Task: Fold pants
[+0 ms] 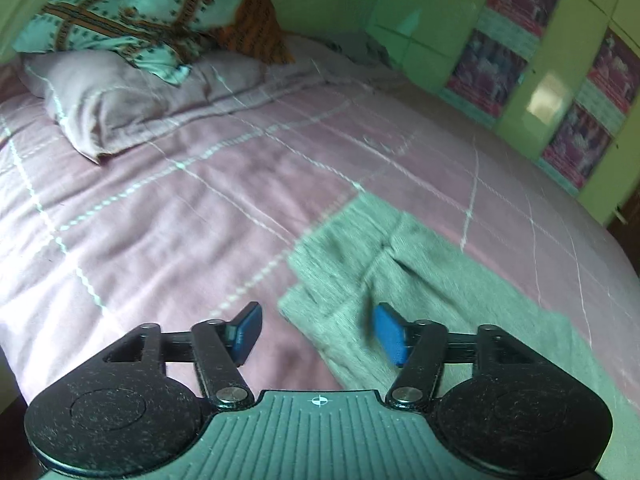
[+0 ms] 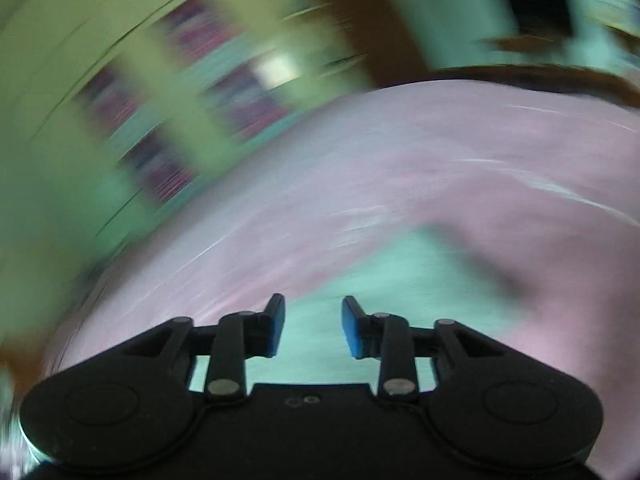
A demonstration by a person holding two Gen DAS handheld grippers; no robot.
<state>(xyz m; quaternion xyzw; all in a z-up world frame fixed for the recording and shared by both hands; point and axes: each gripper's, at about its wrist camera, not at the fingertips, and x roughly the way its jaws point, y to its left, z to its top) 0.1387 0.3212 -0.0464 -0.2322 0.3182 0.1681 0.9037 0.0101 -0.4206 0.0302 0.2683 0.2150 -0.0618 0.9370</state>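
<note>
Grey-green pants lie flat on a pink bedspread, running from centre to lower right in the left wrist view. My left gripper is open and empty just above the pants' near left corner, its right blue pad over the fabric. The right wrist view is heavily motion-blurred. There my right gripper is open and empty above a pale green patch that looks like the pants on the pink bedspread.
A pink pillow and a patterned teal-and-orange pillow lie at the head of the bed, far left. A green wardrobe with picture panels stands along the bed's far right side, also blurred in the right wrist view.
</note>
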